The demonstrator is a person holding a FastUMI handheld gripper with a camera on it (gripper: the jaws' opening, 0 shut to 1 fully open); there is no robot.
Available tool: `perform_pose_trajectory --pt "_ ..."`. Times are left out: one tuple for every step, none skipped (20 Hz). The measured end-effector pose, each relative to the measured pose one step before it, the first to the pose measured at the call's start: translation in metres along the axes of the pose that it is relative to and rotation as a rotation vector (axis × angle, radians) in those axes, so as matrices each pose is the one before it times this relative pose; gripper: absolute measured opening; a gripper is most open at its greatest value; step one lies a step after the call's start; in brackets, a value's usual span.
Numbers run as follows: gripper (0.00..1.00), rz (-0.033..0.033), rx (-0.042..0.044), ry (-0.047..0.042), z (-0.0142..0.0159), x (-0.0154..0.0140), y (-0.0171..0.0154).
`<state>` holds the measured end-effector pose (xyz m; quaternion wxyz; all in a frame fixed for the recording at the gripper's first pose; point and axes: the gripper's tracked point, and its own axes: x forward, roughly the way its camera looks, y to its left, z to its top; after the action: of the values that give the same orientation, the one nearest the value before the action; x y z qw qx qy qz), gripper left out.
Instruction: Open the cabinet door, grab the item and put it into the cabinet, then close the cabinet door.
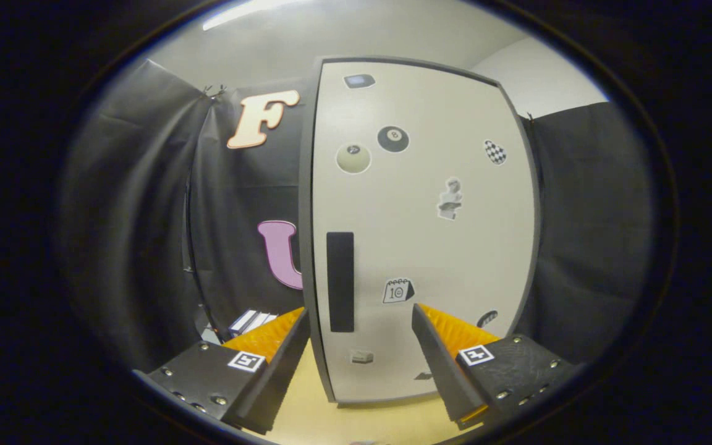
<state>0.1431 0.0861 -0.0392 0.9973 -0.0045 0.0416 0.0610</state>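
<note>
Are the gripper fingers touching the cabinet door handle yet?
Apart. In the gripper view the open gripper sits below the dark handle on the door, neither finger meeting it.

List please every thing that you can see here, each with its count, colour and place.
cabinet door: one, pale grey with dark edge, shut, straight ahead of the gripper.
handle: one, black vertical bar, near the door's left edge, just beyond the fingers.
stickers: about ten, mixed colours, scattered over the door; one is an eight-ball.
table: one, light wood, under the cabinet.
item: one, white and dark, too hidden to name, beyond the left finger.
gripper: one, jaws open, holding nothing, door edge between them.
</note>
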Motion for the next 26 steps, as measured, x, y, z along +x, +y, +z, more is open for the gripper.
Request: perform_pose_trajectory --pt "0.98 -0.00023 0.00589 -0.00142 0.00059 0.01084 0.00194" --pt "0.98 0.00133 0.0065 0.00619 -0.00161 0.00956 0.00181" --pt "0.98 0.00198 0.00457 0.00774 -0.00019 0.00892 0.00329" --pt "0.98 0.00962 -0.00041 -0.00007 0.00026 0.00644 0.00366" --pt "0.98 -0.00683 -0.00625 -0.00606 0.00114 0.00802 -0.00035" --pt "0.97 0.00241 -0.00524 -0.00224 0.0 0.00577 0.00129" --pt "0.96 -0.00111 0.00234 -0.0034 0.0014 0.00585 0.00224" --pt "0.93 0.00458 0.00909 -0.00303 0.00167 0.00532 0.00304" --pt "0.91 0.00552 0.0083 0.00189 -0.00084 0.00438 0.00229" --pt "0.91 -0.00849 0.00081 0.00258 -0.00054 0.00364 -0.00106" --pt "0.77 -0.01467 -0.00412 -0.00784 0.00011 0.00449 -0.00378" --pt "0.63 0.00521 -0.0002 0.00199 0.00015 0.00173 0.00318" --pt "0.48 0.00055 0.00165 0.01377 -0.00418 0.00164 -0.00017" --pt "0.48 0.009 -0.00007 0.0158 -0.00218 0.00087 0.00114" --pt "0.48 0.01256 0.00905 -0.00366 -0.00085 0.00327 0.00411" --pt "0.34 -0.00711 0.00126 0.00195 -0.00027 -0.00491 -0.00006" --pt "0.31 -0.00534 -0.00046 0.00342 0.00035 0.00136 0.00035" --pt "0.31 0.00411 0.00451 0.00447 -0.00022 -0.00007 -0.00021" --pt "0.31 0.00857 0.01282 0.00698 -0.00104 -0.00055 -0.00132" --pt "0.24 0.00385 0.01502 0.00036 0.00087 -0.00102 0.00126" --pt "0.24 0.00892 -0.004 0.00502 -0.00156 -0.00066 -0.0011" --pt "0.24 0.00465 0.00031 0.00223 -0.00019 -0.0022 -0.00062" --pt "0.24 0.00592 0.00088 0.00179 -0.00079 -0.00303 -0.00085" --pt "0.24 0.00453 0.00121 -0.00795 0.00073 -0.0049 -0.00074" --pt "0.24 0.00108 -0.00182 -0.00999 0.00063 -0.00952 -0.00134" --pt "0.24 -0.00416 0.00069 -0.0065 0.00152 -0.01222 -0.00091"
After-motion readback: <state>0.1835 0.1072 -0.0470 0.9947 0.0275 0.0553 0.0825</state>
